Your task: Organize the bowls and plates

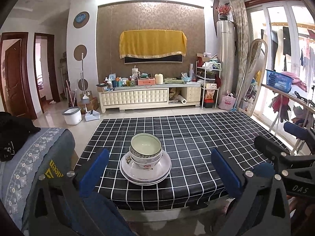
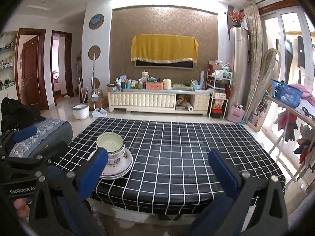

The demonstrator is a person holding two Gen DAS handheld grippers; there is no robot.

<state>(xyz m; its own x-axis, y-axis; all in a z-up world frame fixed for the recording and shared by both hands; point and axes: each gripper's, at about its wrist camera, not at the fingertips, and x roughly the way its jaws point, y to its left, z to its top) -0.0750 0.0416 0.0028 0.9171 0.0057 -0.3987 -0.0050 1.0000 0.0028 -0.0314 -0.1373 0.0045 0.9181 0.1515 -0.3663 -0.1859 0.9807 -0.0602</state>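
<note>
Both grippers hang off the near edge of the desk [image 1: 196,137], left gripper [image 1: 160,169] and right gripper [image 2: 158,169] each with fingers spread wide and empty. The stack sits dead ahead between the left fingers, off to the right gripper's left, so the left is nearer. It's two nested patterned bowls [image 1: 146,149] on stacked white plates [image 1: 145,169], upright near the desk's front.
</note>
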